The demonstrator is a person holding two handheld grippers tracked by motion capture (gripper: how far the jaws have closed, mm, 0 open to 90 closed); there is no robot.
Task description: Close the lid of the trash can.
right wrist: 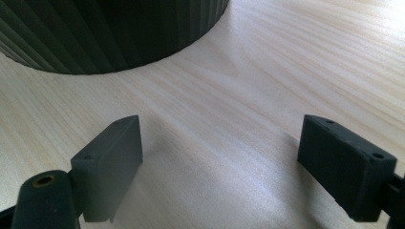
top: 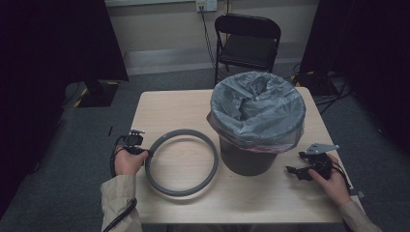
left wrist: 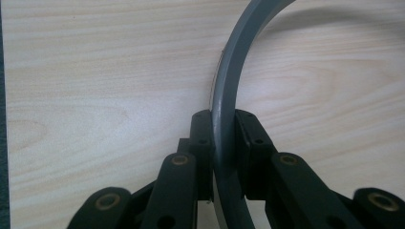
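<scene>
A: Desk [top: 159, 108] top: pale wood-grain finish, smooth, faint sheen under the lamp.

B: Ring [top: 182, 162]: grey plastic by the look, matt and smooth. Bin [top: 247, 159]: dark plastic, wall ribbed.

A: Liner [top: 258, 108]: thin grey plastic film, crinkled, slightly glossy.

B: Left gripper [left wrist: 224, 138] pads: black, matt, hard-looking. Chair [top: 247, 41]: dark metal frame, padded seat, dull finish.

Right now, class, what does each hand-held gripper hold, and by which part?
Left hand-held gripper clamps the grey plastic ring across its band; right hand-held gripper holds nothing.
</scene>
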